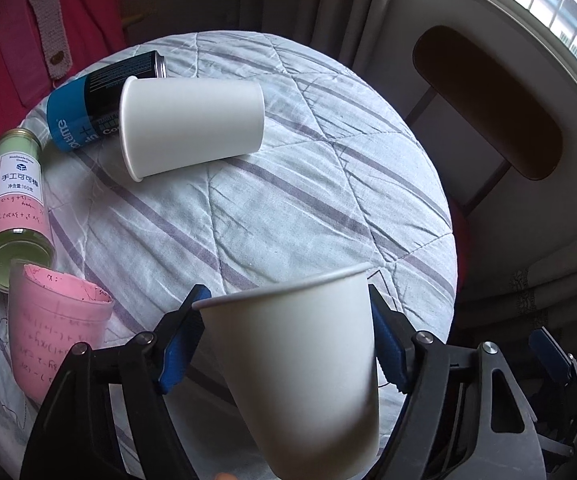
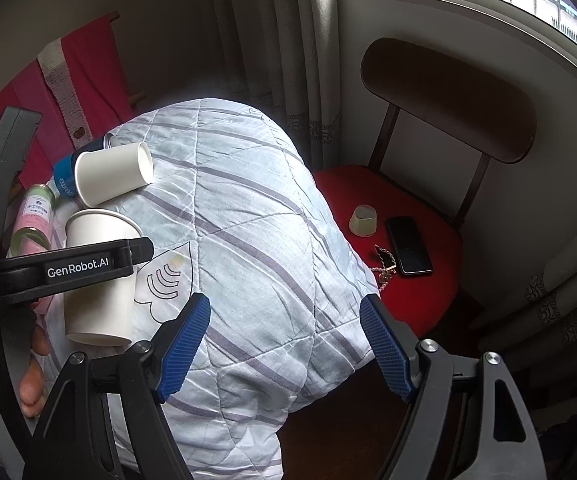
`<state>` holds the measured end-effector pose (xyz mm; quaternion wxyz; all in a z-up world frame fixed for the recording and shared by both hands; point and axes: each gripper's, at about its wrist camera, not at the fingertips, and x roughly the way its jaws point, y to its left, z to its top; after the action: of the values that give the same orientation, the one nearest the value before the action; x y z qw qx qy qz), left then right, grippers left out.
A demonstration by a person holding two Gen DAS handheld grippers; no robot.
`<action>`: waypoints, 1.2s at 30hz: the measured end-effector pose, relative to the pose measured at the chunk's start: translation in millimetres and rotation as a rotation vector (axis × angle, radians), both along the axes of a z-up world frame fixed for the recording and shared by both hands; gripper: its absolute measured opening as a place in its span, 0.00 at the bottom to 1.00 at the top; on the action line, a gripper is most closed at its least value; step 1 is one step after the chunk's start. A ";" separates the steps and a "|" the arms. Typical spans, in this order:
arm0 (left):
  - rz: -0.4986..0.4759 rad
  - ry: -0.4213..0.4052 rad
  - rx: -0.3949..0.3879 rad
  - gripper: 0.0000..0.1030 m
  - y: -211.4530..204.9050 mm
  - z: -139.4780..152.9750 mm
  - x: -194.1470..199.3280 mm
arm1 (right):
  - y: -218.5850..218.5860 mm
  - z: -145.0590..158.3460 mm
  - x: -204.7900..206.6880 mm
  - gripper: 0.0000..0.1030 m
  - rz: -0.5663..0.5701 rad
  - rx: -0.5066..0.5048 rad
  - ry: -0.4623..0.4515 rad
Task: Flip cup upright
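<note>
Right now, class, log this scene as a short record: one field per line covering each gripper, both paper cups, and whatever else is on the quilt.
left gripper: shut on held paper cup, rim up, slightly tilted
right gripper: open, holding nothing, over the quilt
second paper cup: lying on its side, resting against the blue can
other items: labelled green-and-pink tin on its side; pink cup beside it
task state: one cup still to be flipped

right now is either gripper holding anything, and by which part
The left gripper holds a white paper cup by its side wall, just below the rim. The right gripper is open and holds nothing.
</note>
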<state>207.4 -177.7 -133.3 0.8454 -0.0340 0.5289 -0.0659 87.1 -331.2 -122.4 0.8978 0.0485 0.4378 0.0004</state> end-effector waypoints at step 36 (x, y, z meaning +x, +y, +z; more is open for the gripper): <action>-0.071 -0.292 0.109 0.72 19.3 24.9 -42.4 | 27.1 10.1 -8.8 0.76 0.063 0.004 -0.041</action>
<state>165.0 -158.4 -108.4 0.9110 0.0405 0.4043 -0.0710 78.3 -304.1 -112.3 0.9060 0.0367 0.4205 0.0306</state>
